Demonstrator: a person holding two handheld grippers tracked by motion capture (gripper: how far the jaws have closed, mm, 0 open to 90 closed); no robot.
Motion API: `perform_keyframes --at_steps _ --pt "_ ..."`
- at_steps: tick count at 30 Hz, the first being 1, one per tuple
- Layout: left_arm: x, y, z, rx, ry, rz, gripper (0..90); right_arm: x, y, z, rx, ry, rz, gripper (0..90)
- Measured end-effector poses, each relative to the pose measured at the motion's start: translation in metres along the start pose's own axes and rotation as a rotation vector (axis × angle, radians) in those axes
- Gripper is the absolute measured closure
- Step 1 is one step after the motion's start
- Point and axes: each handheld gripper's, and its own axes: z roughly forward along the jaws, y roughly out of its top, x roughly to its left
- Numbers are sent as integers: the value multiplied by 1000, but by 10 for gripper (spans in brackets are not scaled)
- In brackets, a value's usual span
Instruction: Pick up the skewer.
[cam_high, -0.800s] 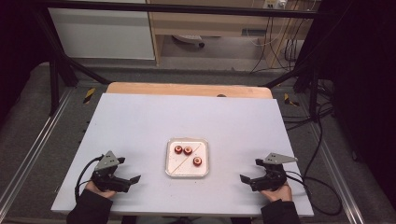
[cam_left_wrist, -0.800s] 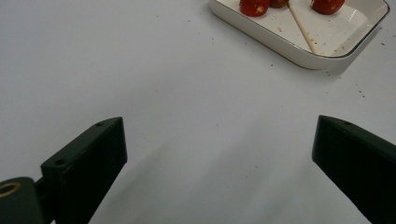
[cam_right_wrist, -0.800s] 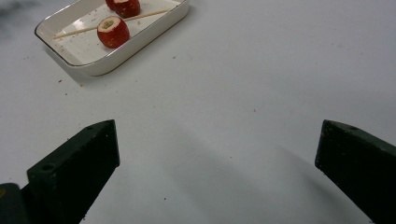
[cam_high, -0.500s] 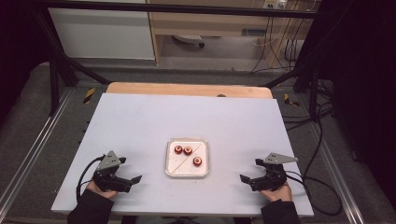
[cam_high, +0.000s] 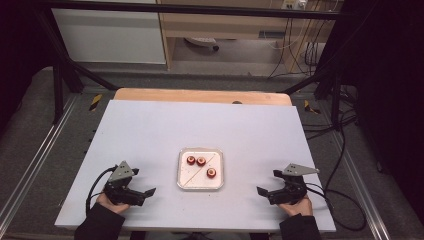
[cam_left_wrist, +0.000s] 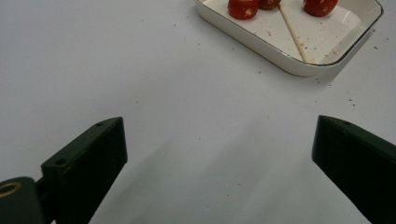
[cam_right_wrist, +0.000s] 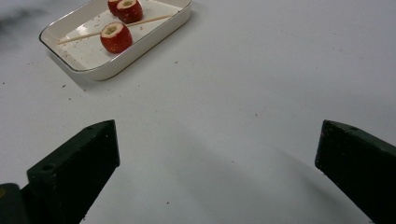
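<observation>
- A white table (cam_high: 150, 135) lies under the high view; a strip of bare wood shows along its far edge; dark floor and cables surround it.
- Near the middle of the table, toward the person's side, sits a shallow white tray (cam_high: 200, 168) with a thin dark rim; the same tray appears at the top of the left gripper view (cam_left_wrist: 299, 60) and at the upper left of the right gripper view (cam_right_wrist: 140, 42).
- Three red, hollowed fruit pieces (cam_high: 211, 173) lie in the tray; two sit close together at its far left part, the third lies apart, nearer the right side; a thin wooden skewer (cam_high: 199, 167) runs on a slant across the tray floor between them; crumbs dot the tray and the table just beside it.
- The left gripper (cam_high: 142, 192) rests low on the table at the near left, held in a hand with a dark sleeve; its jaws stand wide apart and hold nothing, with bare table between them.
- The right gripper (cam_high: 265, 192) rests at the near right, well apart from the tray; its jaws are likewise spread wide and empty.
- Both grippers point inward toward the tray; neither touches it.
</observation>
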Motion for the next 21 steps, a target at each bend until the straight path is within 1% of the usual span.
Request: perform_keyframes --at_steps 4,8,14,16,21 --pt "-3 3 1 2 -2 4 34 0 0 0 -2 -1 2 4" --pt "-7 7 4 7 -5 5 34 1 0 1 8 -3 0 4" --pt "-11 13 7 18 -3 -7 35 1 0 1 5 -1 0 5" --pt "-13 17 8 21 -6 -5 35 0 0 0 5 -2 -6 5" --pt "-19 26 12 29 -7 8 36 0 0 1 8 -3 -2 4"
